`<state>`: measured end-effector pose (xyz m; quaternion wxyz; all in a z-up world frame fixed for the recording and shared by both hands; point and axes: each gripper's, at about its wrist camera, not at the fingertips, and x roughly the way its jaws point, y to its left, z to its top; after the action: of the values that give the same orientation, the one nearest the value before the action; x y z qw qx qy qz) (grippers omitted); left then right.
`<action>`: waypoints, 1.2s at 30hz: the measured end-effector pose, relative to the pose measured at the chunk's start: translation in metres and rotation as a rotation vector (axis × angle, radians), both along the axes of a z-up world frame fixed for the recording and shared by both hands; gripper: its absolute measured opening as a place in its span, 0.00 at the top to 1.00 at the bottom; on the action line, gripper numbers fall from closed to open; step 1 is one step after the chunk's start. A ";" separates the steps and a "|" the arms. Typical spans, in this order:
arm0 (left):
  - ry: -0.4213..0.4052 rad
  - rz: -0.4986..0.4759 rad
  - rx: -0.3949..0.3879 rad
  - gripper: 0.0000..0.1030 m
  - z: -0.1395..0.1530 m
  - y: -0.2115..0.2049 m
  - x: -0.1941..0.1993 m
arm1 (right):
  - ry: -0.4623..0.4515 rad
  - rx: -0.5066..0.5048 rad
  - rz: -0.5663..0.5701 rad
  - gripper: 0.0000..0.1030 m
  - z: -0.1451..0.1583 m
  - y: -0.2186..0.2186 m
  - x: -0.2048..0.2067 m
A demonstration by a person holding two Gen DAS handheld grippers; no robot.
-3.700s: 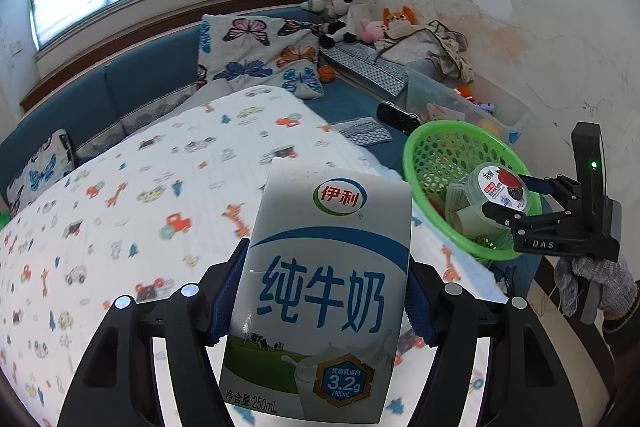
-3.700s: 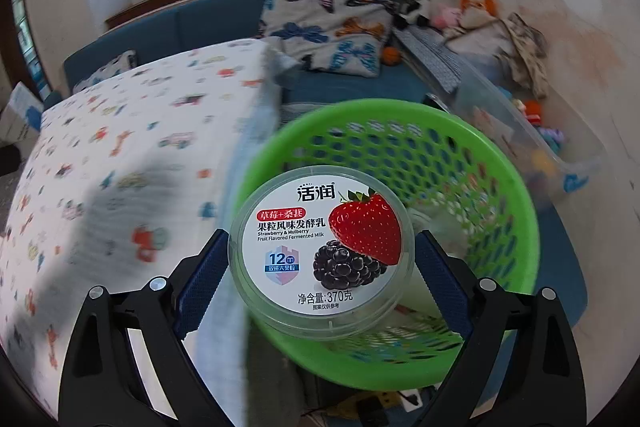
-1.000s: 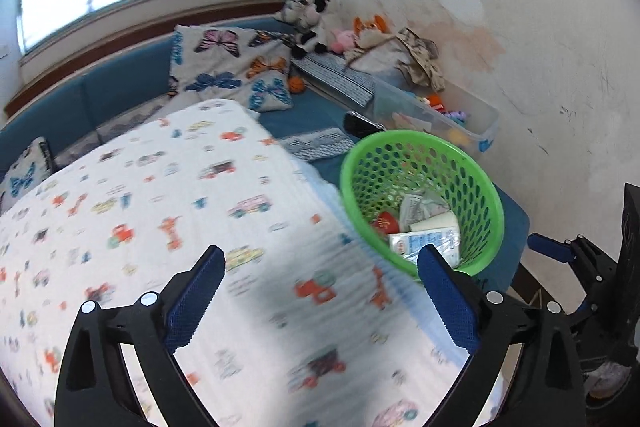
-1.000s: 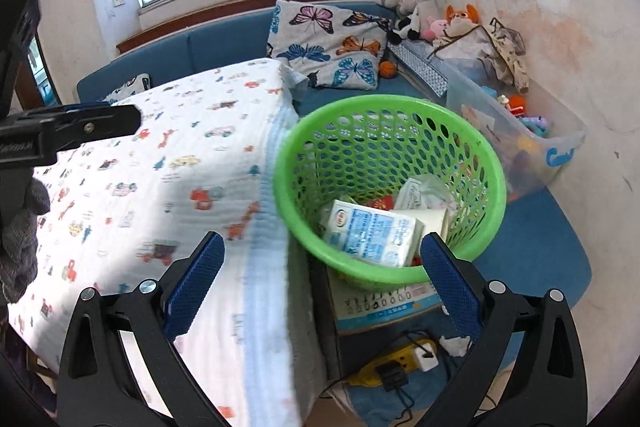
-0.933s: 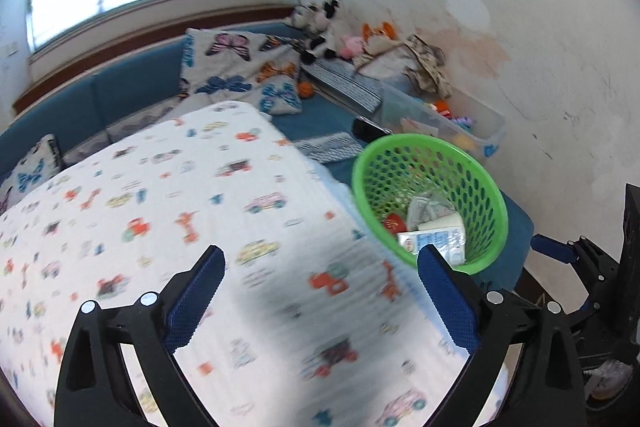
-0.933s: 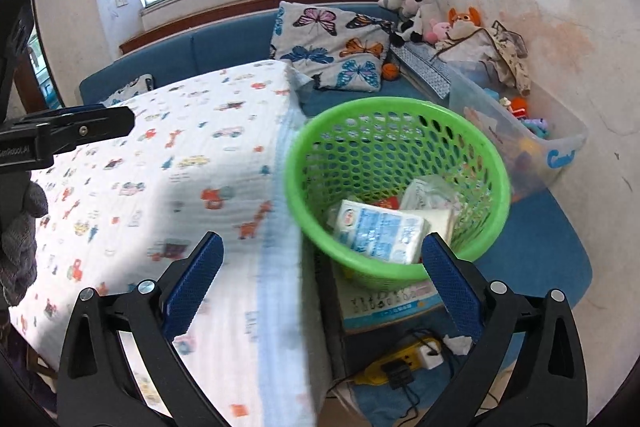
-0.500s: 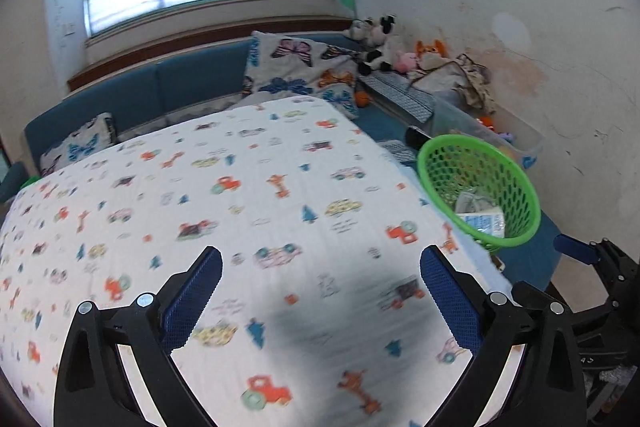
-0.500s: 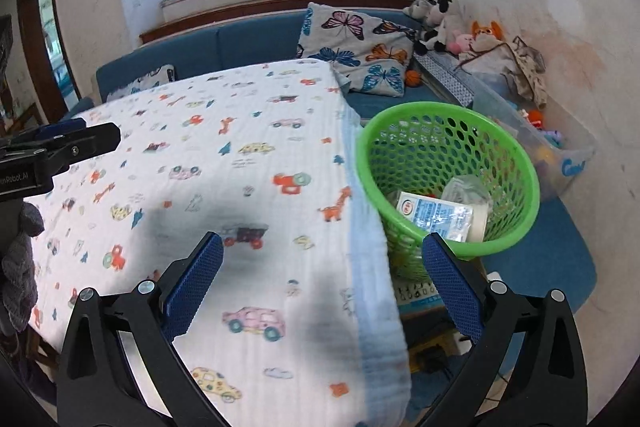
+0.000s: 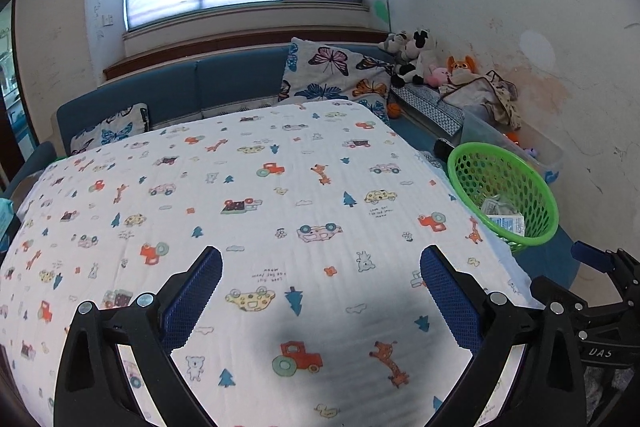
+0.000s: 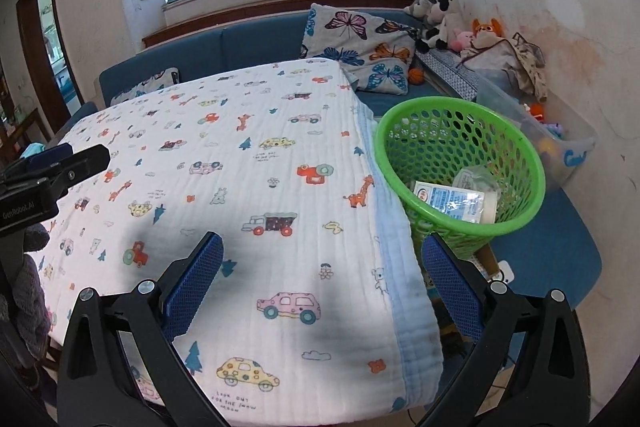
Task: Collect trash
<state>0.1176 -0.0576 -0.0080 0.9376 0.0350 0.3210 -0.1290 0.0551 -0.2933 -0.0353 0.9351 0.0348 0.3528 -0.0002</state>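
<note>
A green mesh basket (image 10: 436, 131) stands past the table's right edge; it also shows in the left wrist view (image 9: 524, 183). Inside it lie a white and blue milk carton (image 10: 450, 201) and a clear yoghurt tub (image 10: 478, 181); the carton shows in the left wrist view (image 9: 506, 223) too. My left gripper (image 9: 320, 285) is open and empty above the near part of the table. My right gripper (image 10: 322, 277) is open and empty above the table's near right corner, left of the basket. No trash shows on the table.
The table wears a white cloth (image 9: 280, 195) printed with cars and animals. A blue bench with butterfly cushions (image 10: 360, 47) and plush toys (image 10: 448, 15) runs behind. A clear storage bin (image 10: 560, 143) stands behind the basket. A cardboard box and cables lie under the basket.
Both grippers have let go of the milk carton and the yoghurt tub, which now lie in the basket. Both have pulled back and left, so the basket looks smaller.
</note>
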 end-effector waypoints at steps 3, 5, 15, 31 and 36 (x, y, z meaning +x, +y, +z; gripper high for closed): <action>-0.019 0.007 0.005 0.07 0.004 0.000 -0.006 | -0.010 0.000 0.001 0.04 0.003 0.001 -0.003; -0.033 0.014 0.007 0.07 0.007 0.001 -0.009 | -0.014 0.001 0.001 0.04 0.005 0.001 -0.004; -0.048 0.037 0.000 0.07 0.012 0.005 -0.016 | -0.031 -0.015 0.008 0.04 0.009 0.005 -0.009; -0.040 0.041 0.008 0.07 0.008 0.004 -0.016 | -0.026 -0.014 0.009 0.04 0.008 0.007 -0.008; -0.038 0.040 0.010 0.07 0.007 0.003 -0.015 | -0.024 -0.014 0.012 0.04 0.007 0.007 -0.006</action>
<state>0.1026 -0.0546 -0.0008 0.9457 0.0357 0.3043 -0.1081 0.0488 -0.2865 -0.0283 0.9395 0.0260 0.3415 0.0032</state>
